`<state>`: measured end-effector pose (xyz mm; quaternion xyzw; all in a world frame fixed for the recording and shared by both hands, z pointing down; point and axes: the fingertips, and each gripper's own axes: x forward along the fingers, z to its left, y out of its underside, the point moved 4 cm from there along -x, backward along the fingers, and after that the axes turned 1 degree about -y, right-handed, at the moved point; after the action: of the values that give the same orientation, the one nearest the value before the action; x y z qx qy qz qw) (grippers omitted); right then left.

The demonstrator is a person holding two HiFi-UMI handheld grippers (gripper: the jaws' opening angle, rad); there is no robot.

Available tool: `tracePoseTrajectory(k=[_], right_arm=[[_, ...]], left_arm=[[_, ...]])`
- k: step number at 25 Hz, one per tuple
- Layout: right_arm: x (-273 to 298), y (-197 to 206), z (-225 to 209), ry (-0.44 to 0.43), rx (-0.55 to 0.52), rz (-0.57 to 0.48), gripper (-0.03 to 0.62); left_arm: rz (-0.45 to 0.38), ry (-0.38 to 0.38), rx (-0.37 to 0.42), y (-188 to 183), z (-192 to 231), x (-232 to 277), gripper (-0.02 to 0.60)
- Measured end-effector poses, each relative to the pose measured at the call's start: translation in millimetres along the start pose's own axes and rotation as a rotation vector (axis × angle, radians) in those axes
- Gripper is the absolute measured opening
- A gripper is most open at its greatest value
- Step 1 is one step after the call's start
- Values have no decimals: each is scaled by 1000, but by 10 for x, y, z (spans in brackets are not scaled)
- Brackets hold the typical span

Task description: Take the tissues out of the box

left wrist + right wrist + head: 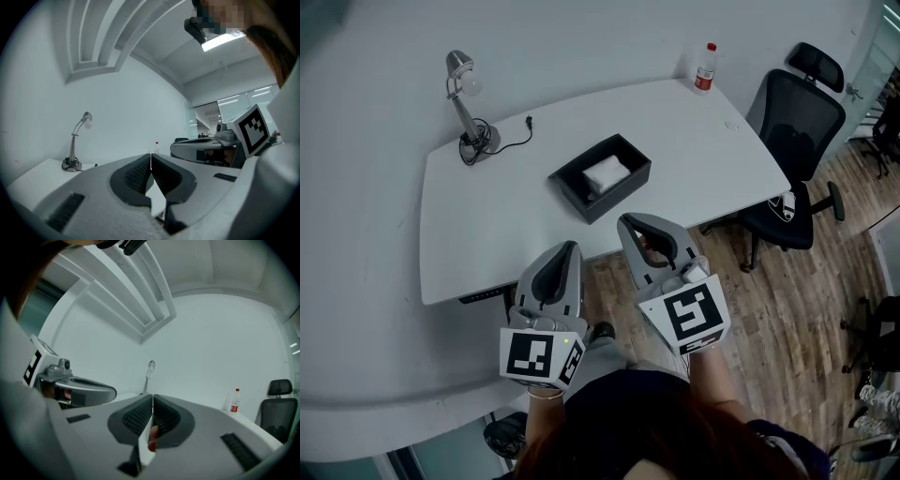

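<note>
Just above centre frame in the head view: the tissues (607, 173), a white wad lying inside the open black box (623, 192), set askew on the white table (703, 150). No sign of any lifted out (opening step of the task, by the look of it, with the reach not yet begun).

Below the box, lower middle of the frame, at the table's near edge: left gripper (572, 246) and right gripper (623, 220), held side by side and aimed up-frame toward the box. Right tip the closer, just under the box's near corner in the picture but apart from it. Both pairs of jaws pressed together pad to pad, with nothing pinched between.

Called for next, most likely: parting one pair of jaws, carrying it forward and down into the box mouth, then closing on the top of the wad. Possibly also bracing a box wall with the other gripper, to stop the light box rising along with the tissues.

Farther out: desk lamp (467, 117) at upper left, red-capped bottle (705, 67) on the table's far edge at upper right, black office chair (797, 122) at right, over wood floor (787, 309).
</note>
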<state>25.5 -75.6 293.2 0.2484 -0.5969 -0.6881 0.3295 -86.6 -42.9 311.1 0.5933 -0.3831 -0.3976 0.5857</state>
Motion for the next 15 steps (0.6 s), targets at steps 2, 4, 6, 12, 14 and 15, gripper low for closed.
tracePoseTrajectory(k=[2, 4, 6, 12, 14, 15], right_arm=[[63, 12, -39, 7, -2, 6, 20], [122, 16, -77, 15, -5, 12, 20], [176, 23, -111, 23, -5, 21, 20], [362, 66, -198, 39, -9, 49, 29], [423, 73, -219, 44, -11, 58, 32], [453, 81, -229, 47, -10, 62, 35]], left_arm=[[1, 10, -4, 9, 40, 62, 26], [1, 20, -7, 11, 81, 124, 26], [1, 29, -10, 12, 123, 182, 26], [-5, 53, -21, 11, 259, 339, 26], [-5, 61, -25, 14, 303, 386, 26], [-5, 65, -27, 15, 326, 408, 26]])
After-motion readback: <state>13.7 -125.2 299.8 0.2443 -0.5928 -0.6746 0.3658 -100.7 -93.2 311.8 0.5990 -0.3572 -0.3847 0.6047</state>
